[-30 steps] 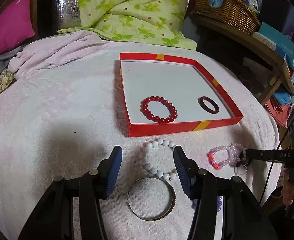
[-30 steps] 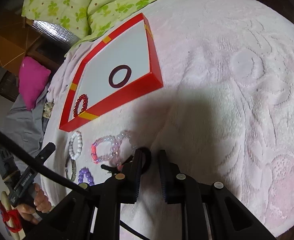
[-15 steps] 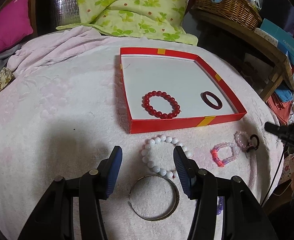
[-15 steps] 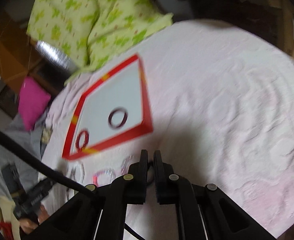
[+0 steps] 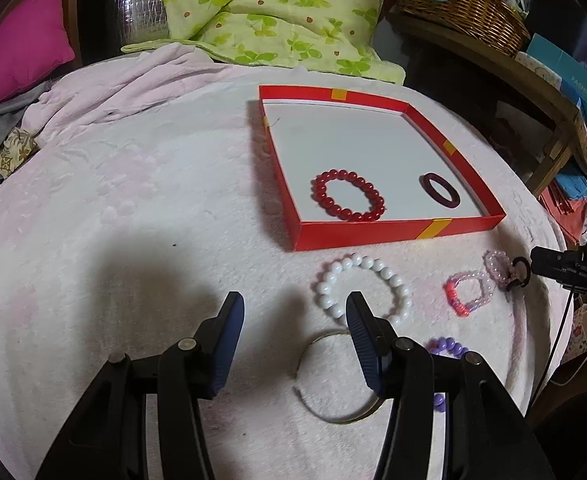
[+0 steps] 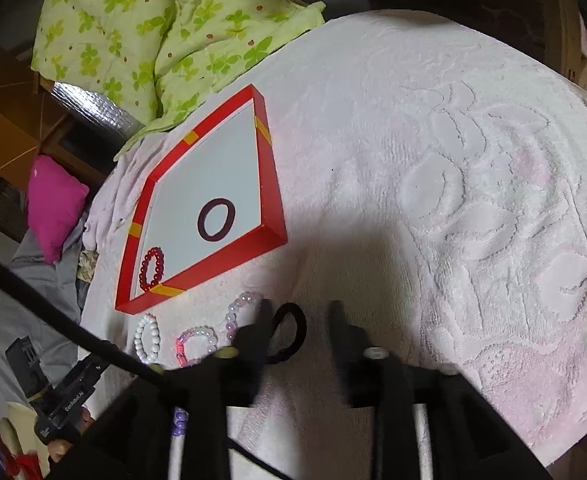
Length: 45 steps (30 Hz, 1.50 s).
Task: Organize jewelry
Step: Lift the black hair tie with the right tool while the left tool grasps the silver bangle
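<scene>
Two bracelets, red beads and a dark ring, lie inside the red box on the pink towel. Both grippers, left and right, hang released over loose pieces: white beads, a metal bangle, a black hair tie.

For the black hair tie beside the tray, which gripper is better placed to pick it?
Right. The right gripper is open with the black hair tie just between its fingers; the left gripper hovers near the white bead bracelet.
</scene>
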Tool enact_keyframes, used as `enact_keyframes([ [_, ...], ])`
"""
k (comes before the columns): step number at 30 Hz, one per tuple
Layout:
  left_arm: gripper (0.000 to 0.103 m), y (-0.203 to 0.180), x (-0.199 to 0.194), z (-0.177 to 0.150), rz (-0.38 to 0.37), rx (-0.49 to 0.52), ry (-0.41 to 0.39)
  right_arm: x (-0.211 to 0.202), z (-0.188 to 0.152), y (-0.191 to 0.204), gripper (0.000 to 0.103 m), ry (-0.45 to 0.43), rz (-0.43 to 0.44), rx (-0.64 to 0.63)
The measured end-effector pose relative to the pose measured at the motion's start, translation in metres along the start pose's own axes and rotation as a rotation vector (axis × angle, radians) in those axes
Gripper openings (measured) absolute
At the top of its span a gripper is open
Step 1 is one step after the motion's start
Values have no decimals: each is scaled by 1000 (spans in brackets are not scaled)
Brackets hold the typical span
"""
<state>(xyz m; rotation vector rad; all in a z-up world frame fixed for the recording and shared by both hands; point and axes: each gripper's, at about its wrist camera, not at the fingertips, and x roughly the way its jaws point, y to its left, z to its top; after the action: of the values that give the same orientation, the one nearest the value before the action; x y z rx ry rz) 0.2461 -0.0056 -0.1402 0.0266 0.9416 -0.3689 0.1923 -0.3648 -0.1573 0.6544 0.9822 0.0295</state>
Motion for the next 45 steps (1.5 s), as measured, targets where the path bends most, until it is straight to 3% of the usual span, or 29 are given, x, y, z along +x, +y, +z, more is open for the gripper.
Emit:
enact_keyframes([
  [4, 54, 6, -1, -2, -21, -8, 11, 10, -5, 0, 46, 27, -4, -18],
  [5, 54, 7, -1, -2, -27, -7, 15, 12, -6, 1, 37, 30, -9, -29],
  [6, 54, 7, -1, -3, -32, -7, 19, 15, -7, 6, 20, 33, -15, -55],
  [8, 54, 8, 0, -4, -40, -5, 27, 19, -9, 14, 10, 40, -32, -106],
  [10, 54, 8, 0, -5, -53, 3, 39, 16, -12, 21, 6, 5, -68, -146],
  [12, 56, 5, 0, -7, -66, 23, 48, 6, -11, 24, 6, -52, -78, -159],
  [15, 68, -3, -3, -12, -73, 77, 54, -8, -6, 22, 6, -125, -79, -139],
  [19, 73, -14, -3, -18, -70, 147, 62, -21, -1, 18, 6, -181, -73, -110],
  [29, 74, -40, 20, -34, -26, 268, 150, -39, 6, 16, 6, -282, -51, -43],
  [35, 72, -32, 17, -34, -70, 226, 128, -39, 5, 20, 6, -288, -31, -39],
  [36, 64, -29, 16, -33, -73, 220, 121, -40, 5, 21, 6, -294, -24, -39],
  [37, 63, -28, 16, -32, -72, 220, 117, -40, 4, 22, 6, -298, -18, -38],
  [45, 62, -19, 2, -28, -85, 220, 74, -40, 6, 26, 6, -310, -1, -23],
])
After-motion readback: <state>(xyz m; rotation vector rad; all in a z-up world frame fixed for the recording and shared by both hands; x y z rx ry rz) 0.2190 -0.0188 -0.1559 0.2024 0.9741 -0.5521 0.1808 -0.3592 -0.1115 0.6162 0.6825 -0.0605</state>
